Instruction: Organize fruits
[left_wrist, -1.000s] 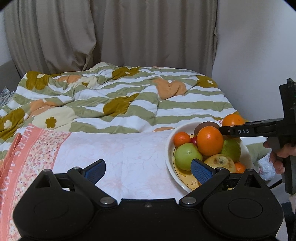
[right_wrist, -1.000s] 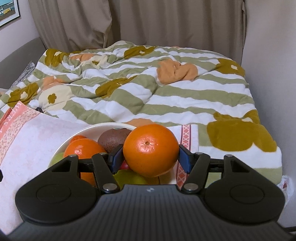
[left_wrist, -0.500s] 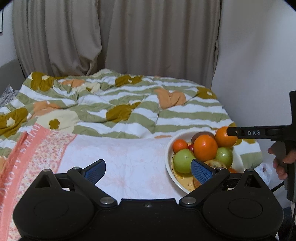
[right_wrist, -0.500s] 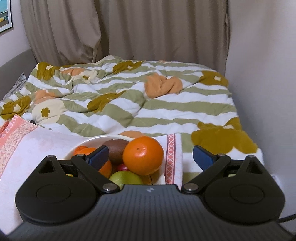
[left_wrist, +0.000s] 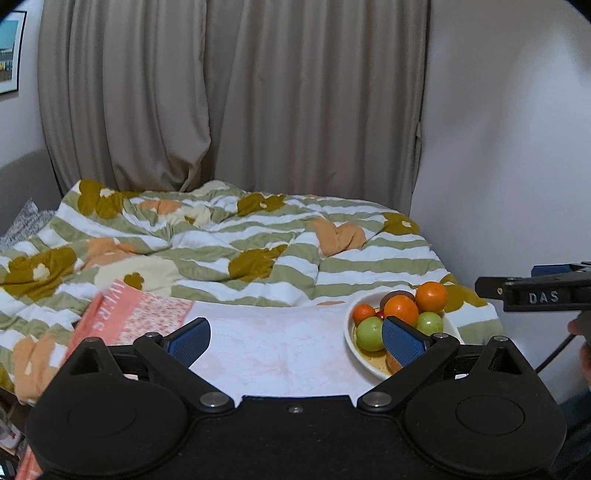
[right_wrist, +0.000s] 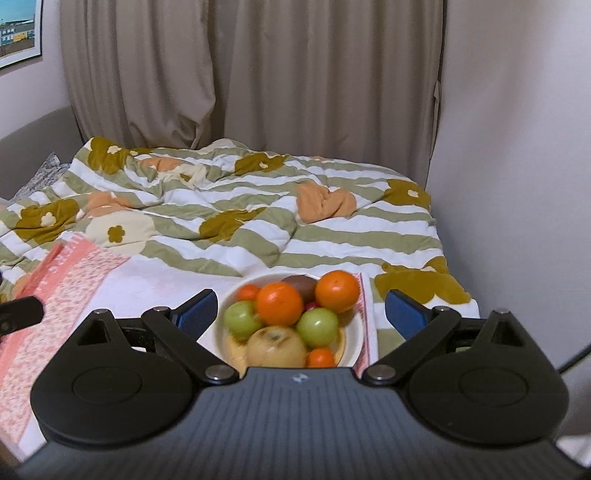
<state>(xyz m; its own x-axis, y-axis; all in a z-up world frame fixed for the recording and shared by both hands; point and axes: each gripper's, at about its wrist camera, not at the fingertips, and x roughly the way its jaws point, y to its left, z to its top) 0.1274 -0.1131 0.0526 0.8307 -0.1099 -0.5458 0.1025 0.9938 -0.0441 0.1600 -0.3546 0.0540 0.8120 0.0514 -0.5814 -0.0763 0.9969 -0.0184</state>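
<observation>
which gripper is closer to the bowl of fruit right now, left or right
Right, though not by much. The right gripper hangs open above the bowl, looking straight down on its fruit. The left gripper, also open, sits off to the bowl's left, over the pink cloth.

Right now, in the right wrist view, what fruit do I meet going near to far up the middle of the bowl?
Small orange at the near rim → yellowish apple → green apple → large orange → brown kiwi at the far rim.
</observation>
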